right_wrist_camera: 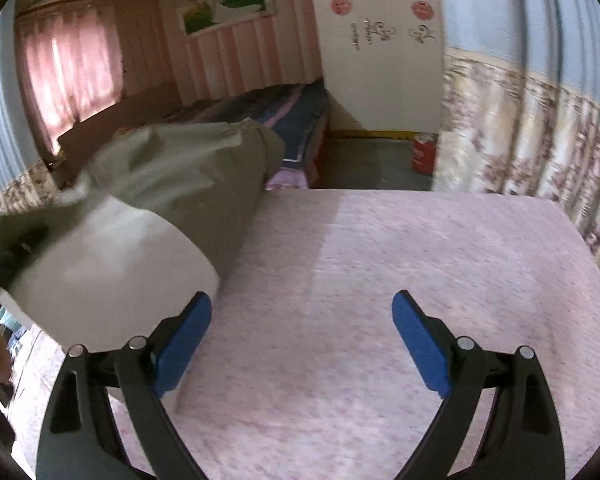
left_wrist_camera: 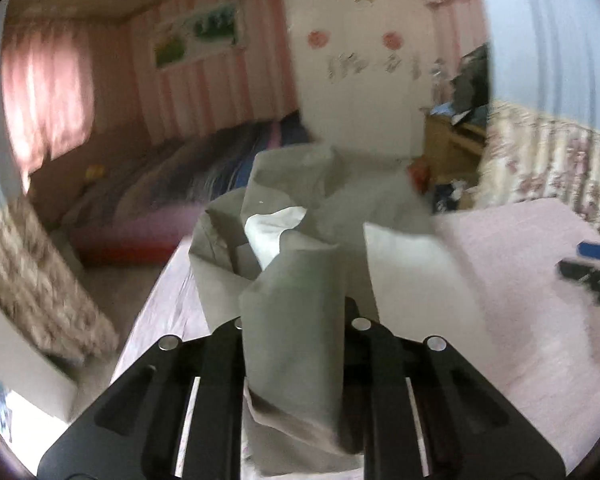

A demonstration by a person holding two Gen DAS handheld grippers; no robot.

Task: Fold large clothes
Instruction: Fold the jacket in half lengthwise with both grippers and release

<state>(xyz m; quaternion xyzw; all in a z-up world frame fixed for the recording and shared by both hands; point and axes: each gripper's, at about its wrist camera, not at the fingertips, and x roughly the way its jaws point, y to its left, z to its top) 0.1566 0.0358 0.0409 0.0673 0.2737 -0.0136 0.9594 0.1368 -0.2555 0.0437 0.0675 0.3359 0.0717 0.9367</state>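
Centre frame, left view: my left gripper (left_wrist_camera: 294, 344) is clamped on a bunched fold of the grey garment (left_wrist_camera: 296, 240), soft, light and floppy. My right gripper (right_wrist_camera: 302, 344) hangs spread and empty over the pink bed (right_wrist_camera: 420, 248); I would pinch a hem corner next.

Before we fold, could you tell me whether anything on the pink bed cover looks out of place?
The grey-green garment is bunched rather than flat, its white lining showing, pinched in the left gripper. The pink cover looks tidy.
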